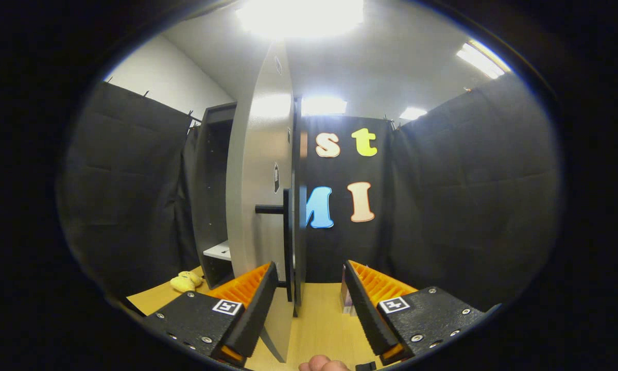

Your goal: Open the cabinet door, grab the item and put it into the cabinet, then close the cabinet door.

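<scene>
The yellow soft item [186, 281] lies on the wooden table [322, 319], just beside the foot of the dark cabinet [211, 196], on its outer side. It is well apart from the tool [309, 304], off to the left beyond the left finger, and nothing touches it.

The cabinet door [260, 196] is swung open and stands edge-on to the camera, so its thin front edge runs from the ceiling lamp down to the table between the two fingers, closer to the left one. A dark bar handle [280, 208] sticks out from the door at middle height, ahead of the fingers and above them. Behind the door, the open cabinet shows a pale shelf [219, 251].

The tool is spread wide; its fingers hold nothing. Right of the door edge, the table has free room up to the black cloth wall [474, 196]. A person's fingertip [323, 364] shows at the bottom between the fingers.
</scene>
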`<state>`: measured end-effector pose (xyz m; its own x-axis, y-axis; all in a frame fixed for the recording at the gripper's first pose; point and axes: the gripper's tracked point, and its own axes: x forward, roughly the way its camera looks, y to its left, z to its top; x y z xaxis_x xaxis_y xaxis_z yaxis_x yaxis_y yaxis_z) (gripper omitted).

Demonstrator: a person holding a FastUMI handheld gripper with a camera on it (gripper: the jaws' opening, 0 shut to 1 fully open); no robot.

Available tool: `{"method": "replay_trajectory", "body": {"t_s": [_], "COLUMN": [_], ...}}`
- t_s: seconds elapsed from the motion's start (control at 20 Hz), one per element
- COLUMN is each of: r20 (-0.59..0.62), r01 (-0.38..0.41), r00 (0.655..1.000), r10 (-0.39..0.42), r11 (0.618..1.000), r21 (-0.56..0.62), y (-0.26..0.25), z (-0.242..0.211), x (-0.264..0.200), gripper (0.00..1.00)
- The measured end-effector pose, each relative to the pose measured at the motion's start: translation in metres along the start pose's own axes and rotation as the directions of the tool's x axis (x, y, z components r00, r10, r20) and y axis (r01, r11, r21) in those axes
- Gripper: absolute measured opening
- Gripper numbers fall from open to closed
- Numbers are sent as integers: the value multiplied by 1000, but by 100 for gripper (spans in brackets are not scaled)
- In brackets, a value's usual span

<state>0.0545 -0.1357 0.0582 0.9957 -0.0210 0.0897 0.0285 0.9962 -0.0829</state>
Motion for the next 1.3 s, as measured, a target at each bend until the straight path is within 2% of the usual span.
{"method": "replay_trajectory", "body": {"t_s": [0.1, 0.35, 0.55, 0.8, 0.95, 1.05, 1.3], "r20": [28, 36, 6, -56, -96, -140, -246], "r01": [34, 134, 168, 141, 129, 117, 150], "r00": [999, 990, 986, 989, 988, 985, 962], "r10": [-34, -135, -169, -136, -118, -101, -121], "r11": [999, 991, 982, 985, 984, 986, 983], "r21": [-23, 31, 83, 101, 121, 117, 104], "y": [2, 26, 84, 172, 207, 227, 245], "z": [7, 2, -34, -128, -196, -248, -349], "x": [-10, -52, -81, -70, -42, -21, 5], "gripper": [91, 92, 92, 92, 92, 92, 92]}}
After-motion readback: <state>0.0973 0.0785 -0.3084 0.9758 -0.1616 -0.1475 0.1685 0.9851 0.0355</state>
